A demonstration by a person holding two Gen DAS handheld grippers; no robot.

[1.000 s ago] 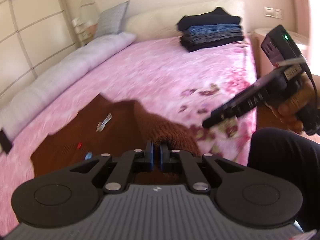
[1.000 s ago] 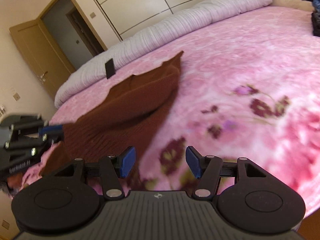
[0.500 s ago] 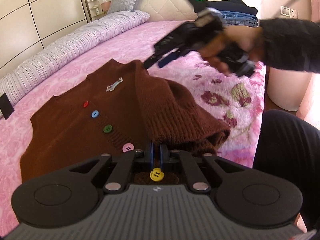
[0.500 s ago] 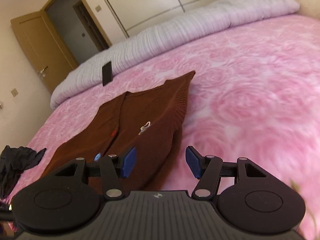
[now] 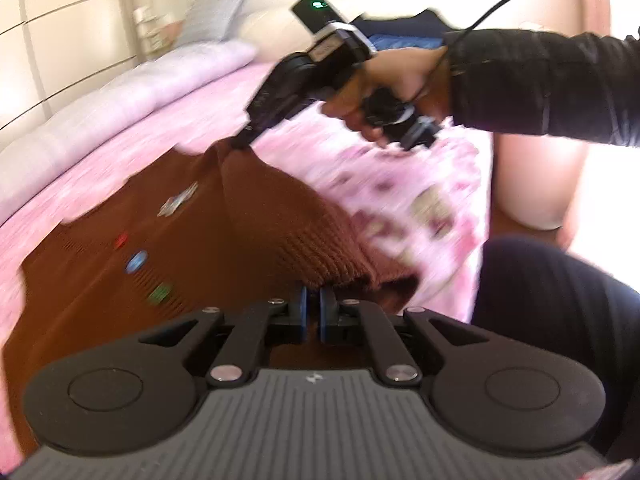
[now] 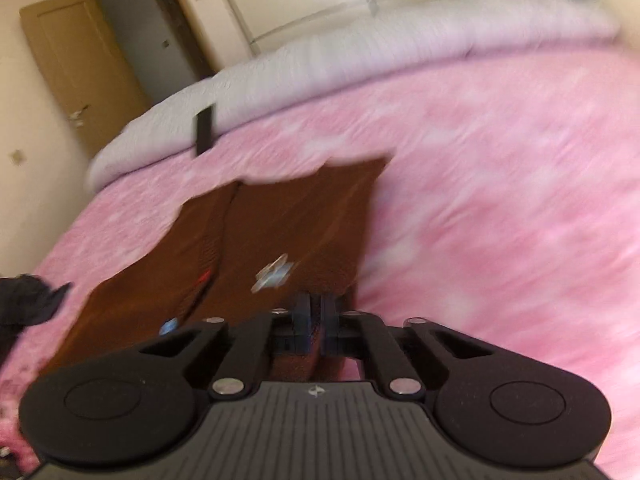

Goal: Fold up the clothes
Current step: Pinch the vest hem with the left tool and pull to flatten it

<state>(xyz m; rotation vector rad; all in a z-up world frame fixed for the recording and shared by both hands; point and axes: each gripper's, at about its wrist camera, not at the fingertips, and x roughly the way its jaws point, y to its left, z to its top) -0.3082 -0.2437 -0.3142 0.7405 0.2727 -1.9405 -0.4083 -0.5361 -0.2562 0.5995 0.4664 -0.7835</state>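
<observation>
A brown knitted cardigan (image 5: 168, 248) with coloured buttons and a small silver brooch lies spread on the pink bed. My left gripper (image 5: 313, 304) is shut on its ribbed edge at the near side, where the knit bunches up. My right gripper (image 6: 316, 320) is shut on the cardigan (image 6: 288, 232) at its near right edge, brown knit pinched between the blue pads. In the left wrist view the right gripper (image 5: 242, 142), held by a hand in a dark sleeve, nips the far corner of the same fold.
Folded dark and blue clothes (image 5: 404, 36) are stacked by the headboard behind the hand. A striped bolster (image 6: 360, 68) runs along the far side with a black card (image 6: 204, 128) on it. A black garment (image 6: 28, 304) lies at the left. A dark-trousered leg (image 5: 560, 320) is at right.
The right gripper swung across the bed to the cardigan's far edge and closed on the knit. The left gripper stayed shut on the near edge, dipping slightly.
</observation>
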